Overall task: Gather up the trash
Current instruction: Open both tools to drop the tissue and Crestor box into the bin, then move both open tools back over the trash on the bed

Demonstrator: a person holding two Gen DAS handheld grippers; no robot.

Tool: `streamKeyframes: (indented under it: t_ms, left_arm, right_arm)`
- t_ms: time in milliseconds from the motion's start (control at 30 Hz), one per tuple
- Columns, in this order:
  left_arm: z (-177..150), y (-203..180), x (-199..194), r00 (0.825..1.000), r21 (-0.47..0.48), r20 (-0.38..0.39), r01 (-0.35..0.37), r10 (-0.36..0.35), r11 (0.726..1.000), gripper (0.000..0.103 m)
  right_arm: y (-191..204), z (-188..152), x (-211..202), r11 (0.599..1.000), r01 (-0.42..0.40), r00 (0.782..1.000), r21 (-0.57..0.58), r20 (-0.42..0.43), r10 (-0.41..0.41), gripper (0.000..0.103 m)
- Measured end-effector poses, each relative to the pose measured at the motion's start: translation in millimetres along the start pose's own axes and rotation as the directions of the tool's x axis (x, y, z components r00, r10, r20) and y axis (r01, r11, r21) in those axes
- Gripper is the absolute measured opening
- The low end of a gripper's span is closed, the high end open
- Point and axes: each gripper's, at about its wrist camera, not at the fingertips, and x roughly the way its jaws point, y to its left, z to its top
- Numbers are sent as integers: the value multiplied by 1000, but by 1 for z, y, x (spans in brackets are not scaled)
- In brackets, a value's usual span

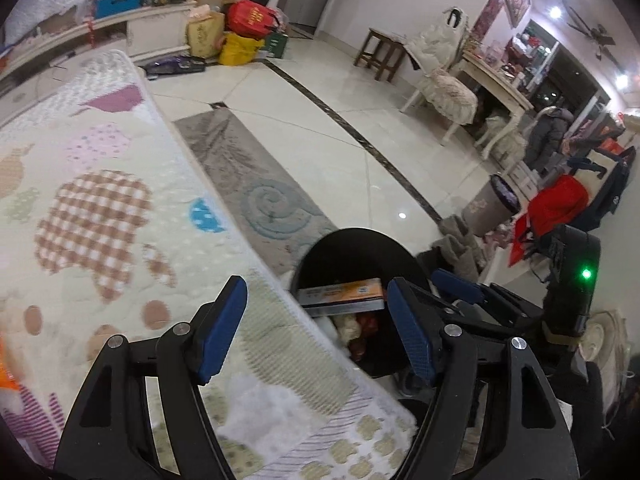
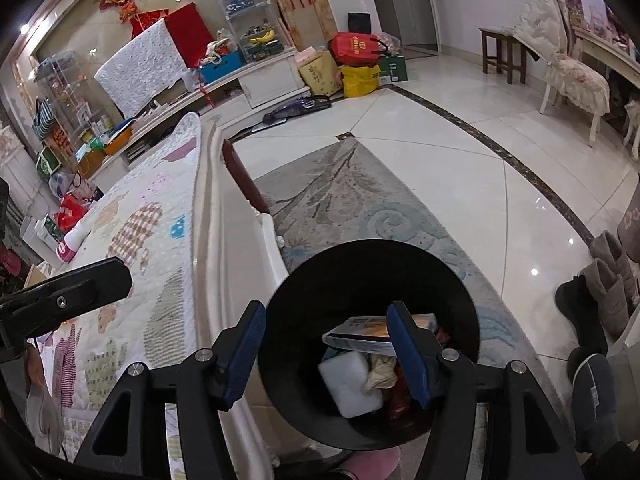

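A black round trash bin (image 2: 320,280) stands on the floor beside the quilted table. It holds an orange-and-grey flat box (image 2: 360,332), a white foam block (image 2: 348,384) and crumpled wrappers (image 2: 380,372). My right gripper (image 2: 332,354) is open and empty, hovering over the bin's mouth. In the left wrist view the bin (image 1: 340,252) and the box (image 1: 340,292) show past the table edge. My left gripper (image 1: 316,330) is open and empty above the table's edge, with the right gripper (image 1: 460,286) beside it.
The table wears a patterned quilt (image 1: 100,200). A grey rug (image 2: 340,200) lies under the bin. Grey boots (image 2: 612,280) and dark slippers (image 2: 580,308) sit at the right. Bags (image 2: 356,64) are piled by the far cabinet. An orange item (image 1: 8,368) lies at the left edge.
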Motion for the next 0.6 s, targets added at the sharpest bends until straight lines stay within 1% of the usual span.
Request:
streamKeyframes:
  t_ms: [233, 333, 467, 600]
  left_arm:
    - [-7, 28, -28, 995, -17, 39, -95, 95, 995, 72]
    - [-11, 42, -42, 987, -27, 57, -151, 153, 988, 72]
    - [-16, 64, -60, 980, -69, 61, -188, 192, 980, 72]
    - [-23, 83, -79, 970, -105, 64, -227, 235, 968, 72]
  right_arm:
    - [33, 3, -1, 998, -32, 999, -55, 0, 32, 61]
    - [48, 4, -3, 996, -56, 998, -73, 3, 56, 61]
    - [75, 7, -3, 989, -98, 995, -108, -3, 99, 61]
    - [110, 8, 2, 979, -132, 991, -158, -10, 132, 61]
